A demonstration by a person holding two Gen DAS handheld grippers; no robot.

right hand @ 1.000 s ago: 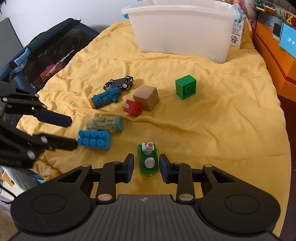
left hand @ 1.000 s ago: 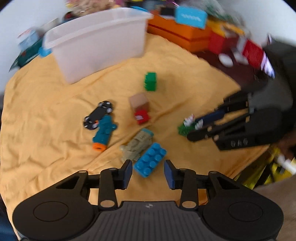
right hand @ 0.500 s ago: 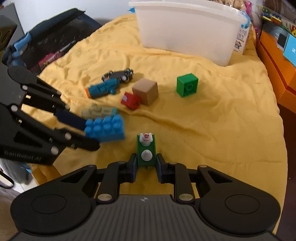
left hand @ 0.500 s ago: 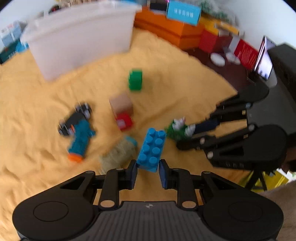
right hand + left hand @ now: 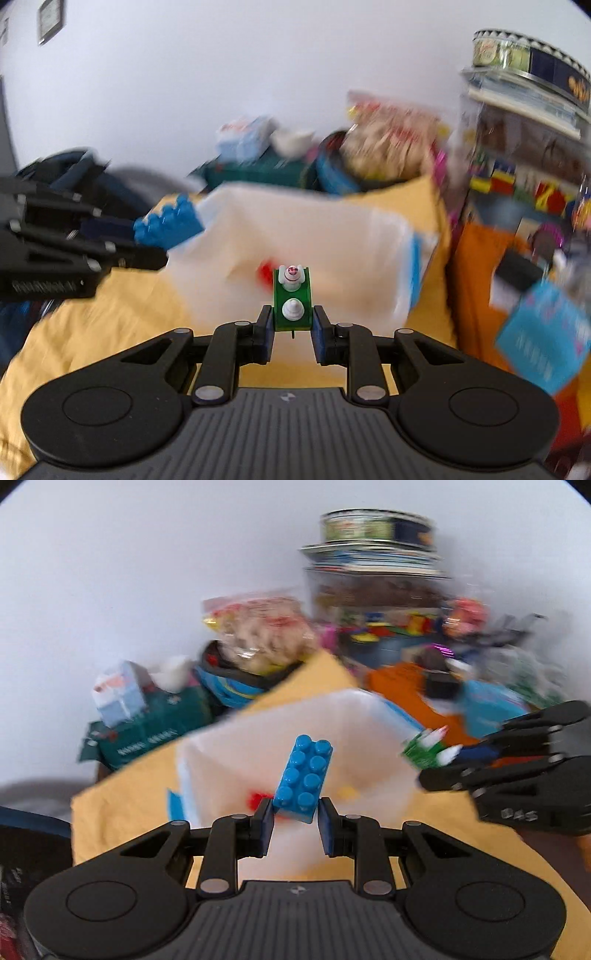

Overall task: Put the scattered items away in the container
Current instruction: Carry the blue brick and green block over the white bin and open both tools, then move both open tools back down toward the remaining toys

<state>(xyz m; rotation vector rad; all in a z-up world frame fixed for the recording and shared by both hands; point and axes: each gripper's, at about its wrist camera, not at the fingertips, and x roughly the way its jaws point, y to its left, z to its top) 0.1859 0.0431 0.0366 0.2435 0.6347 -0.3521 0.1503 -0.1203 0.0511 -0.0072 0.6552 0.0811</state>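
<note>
My left gripper (image 5: 295, 814) is shut on a blue studded brick (image 5: 304, 777) and holds it up in front of the white plastic bin (image 5: 369, 716). In the right wrist view, my right gripper (image 5: 293, 325) is shut on a green block with white pegs (image 5: 291, 302), also raised before the white bin (image 5: 332, 236). Each gripper shows in the other's view: the right one (image 5: 443, 766) with the green block (image 5: 421, 753) at the bin's right, the left one (image 5: 147, 240) with the blue brick (image 5: 168, 223) at its left. Small red and yellow pieces lie inside the bin.
The bin stands on a yellow blanket (image 5: 122, 812). Behind it are a dark green box (image 5: 147, 731), a bag of toys (image 5: 258, 627), an orange box (image 5: 476, 280), and a stack of tins and books (image 5: 373, 542). The toys left on the blanket are out of view.
Both grippers closed on their pieces, the left on the blue brick and the right on the green block, lifted them off the blanket and carried them up to the bin.
</note>
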